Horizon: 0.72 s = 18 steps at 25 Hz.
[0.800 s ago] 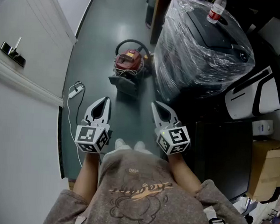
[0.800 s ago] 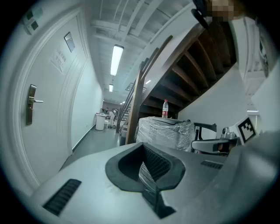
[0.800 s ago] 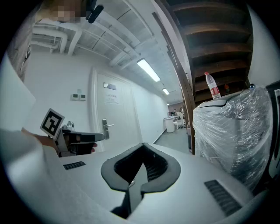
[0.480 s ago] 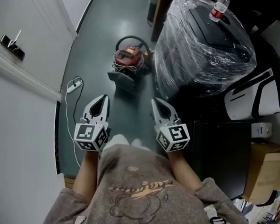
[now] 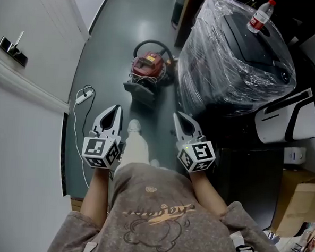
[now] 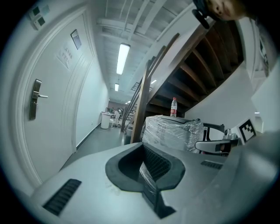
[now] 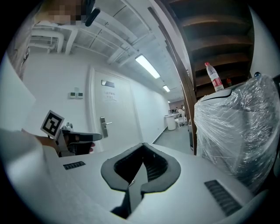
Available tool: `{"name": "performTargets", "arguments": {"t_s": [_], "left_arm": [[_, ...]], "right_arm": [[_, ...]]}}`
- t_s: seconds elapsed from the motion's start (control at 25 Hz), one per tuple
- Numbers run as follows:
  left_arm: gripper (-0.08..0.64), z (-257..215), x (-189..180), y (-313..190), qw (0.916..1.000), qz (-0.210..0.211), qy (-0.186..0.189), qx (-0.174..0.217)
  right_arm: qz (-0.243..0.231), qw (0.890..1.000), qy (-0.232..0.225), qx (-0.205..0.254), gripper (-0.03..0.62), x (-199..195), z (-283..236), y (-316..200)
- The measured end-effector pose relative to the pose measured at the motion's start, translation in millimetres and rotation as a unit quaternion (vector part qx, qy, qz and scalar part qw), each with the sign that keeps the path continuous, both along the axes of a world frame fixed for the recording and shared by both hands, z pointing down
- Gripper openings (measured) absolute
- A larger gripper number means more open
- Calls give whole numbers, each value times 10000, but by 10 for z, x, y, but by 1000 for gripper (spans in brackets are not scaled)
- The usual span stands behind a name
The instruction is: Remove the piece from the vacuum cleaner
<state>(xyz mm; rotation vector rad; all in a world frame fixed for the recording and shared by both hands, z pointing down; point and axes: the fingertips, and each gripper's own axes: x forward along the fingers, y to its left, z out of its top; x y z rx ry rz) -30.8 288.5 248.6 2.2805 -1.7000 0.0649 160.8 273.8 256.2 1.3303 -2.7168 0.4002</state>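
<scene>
1. Head view showing the vacuum cleaner [image 5: 148,65] sitting on the floor [image 5: 112,45] at 12 o'clock, well apart from both grippers, with a dark hose [image 5: 152,44] looping over its red body and what looks like a grey nozzle piece [image 5: 141,91] lying against its near side.
2. Holding the left gripper [image 5: 115,111] and the right gripper [image 5: 179,117] side by side, both pointing toward the vacuum cleaner, the fingers of each clenched on nothing.
3. Judging the step in hand to be the approach: needing to close the gap and get low, the piece lying right down at floor level.
4. Probably paying off: releasing the fingers before reaching in, steadying the red body with one gripper while pulling the piece with the other, and keeping out of the hose loop.
5. Looking smooth and slightly glossy, the grey-green floor is likely letting the light vacuum cleaner slide under a one-sided tug.
6. Minding the white power strip [image 5: 84,97] and its cable at 10 o'clock along the wall.
7. Crowding the narrow corridor: a white door [image 5: 31,19] at 9 o'clock, a plastic-wrapped machine [image 5: 230,63] at 2 o'clock carrying a bottle [image 5: 261,17].
</scene>
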Motion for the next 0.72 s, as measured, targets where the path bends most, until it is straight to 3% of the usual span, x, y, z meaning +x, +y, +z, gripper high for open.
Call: {"name": "performTargets", "arguments": {"t_s": [0.36,0.72], "left_arm": [[-5,143,-400,-1149,9994,342,34,-70],[-5,151,-794,-2269,9967,793,-3,-152]], "right_arm": [[16,9998,23,-217,0,-495,176,-996],[189,9997,36,-123,0,-1016,115,-2043]]}}
